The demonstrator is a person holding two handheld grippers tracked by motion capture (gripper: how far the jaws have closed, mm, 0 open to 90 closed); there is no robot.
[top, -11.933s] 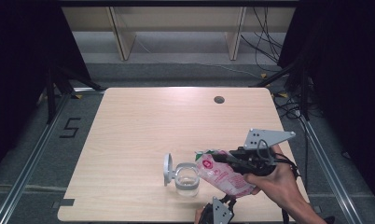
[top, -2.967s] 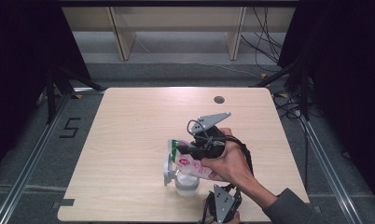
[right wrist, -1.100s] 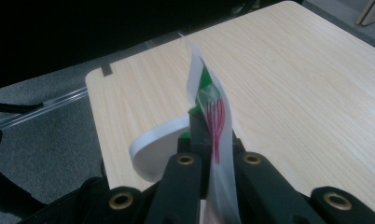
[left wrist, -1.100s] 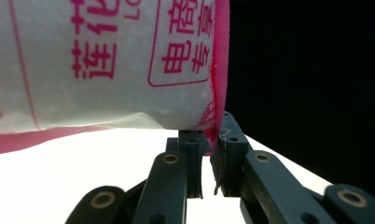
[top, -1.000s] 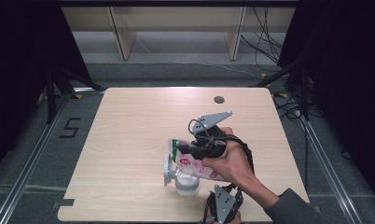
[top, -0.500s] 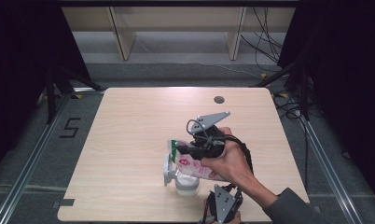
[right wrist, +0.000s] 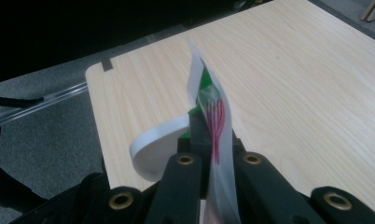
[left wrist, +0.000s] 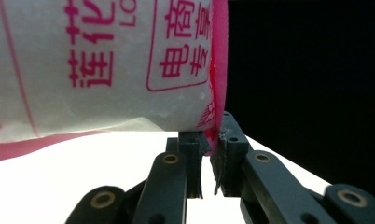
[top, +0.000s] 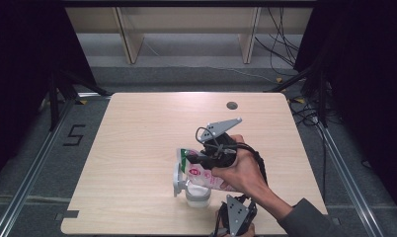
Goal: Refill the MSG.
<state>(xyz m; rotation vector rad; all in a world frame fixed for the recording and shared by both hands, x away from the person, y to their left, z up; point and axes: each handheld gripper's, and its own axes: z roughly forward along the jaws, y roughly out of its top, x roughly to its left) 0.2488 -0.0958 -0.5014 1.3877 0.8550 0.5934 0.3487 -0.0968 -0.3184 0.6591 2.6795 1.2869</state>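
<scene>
White plastic pouch with pink print (top: pixel 202 173), tilted over a clear glass jar (top: pixel 197 193) near the tabletop's (top: pixel 137 133) front edge.
The right tongs (top: pixel 199 160) are clamped on the pouch's upper, green-marked end; the left tongs (left wrist: pixel 207 156), low at the front edge, are nearly together, pinching the pouch's pink bottom seam. The jar's grey hinged lid (top: pixel 177 178) stands open at its left side.
</scene>
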